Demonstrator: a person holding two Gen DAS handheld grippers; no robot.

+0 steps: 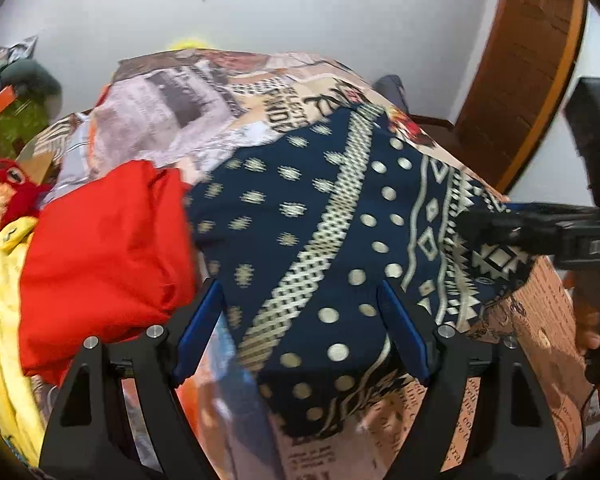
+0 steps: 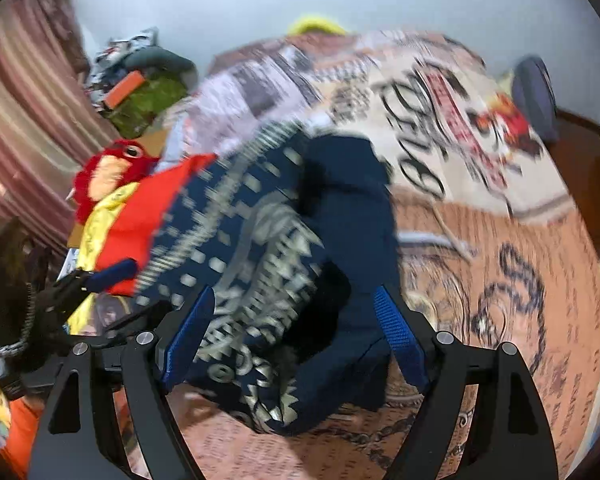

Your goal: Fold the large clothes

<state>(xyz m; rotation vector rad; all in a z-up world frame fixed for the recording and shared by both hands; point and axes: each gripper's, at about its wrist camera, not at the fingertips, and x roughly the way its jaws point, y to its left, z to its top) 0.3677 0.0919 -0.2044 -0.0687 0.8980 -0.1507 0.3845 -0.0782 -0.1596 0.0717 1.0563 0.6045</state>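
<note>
A navy garment [image 1: 324, 240] with cream dots and zigzag bands lies folded on a bed covered by a newspaper-print sheet [image 1: 540, 300]. The left gripper [image 1: 300, 292] hovers over it with jaws spread wide, gripping nothing. The right gripper [image 2: 296, 300] is likewise released above the garment's rumpled end. A red cloth [image 1: 108, 248] lies just beside it, touching a yellow one [image 1: 0, 280]

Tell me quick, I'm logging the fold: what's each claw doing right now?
Left claw: open, holding nothing, over the navy patterned garment.
Right claw: open, the garment between its fingers, not gripped.
</note>
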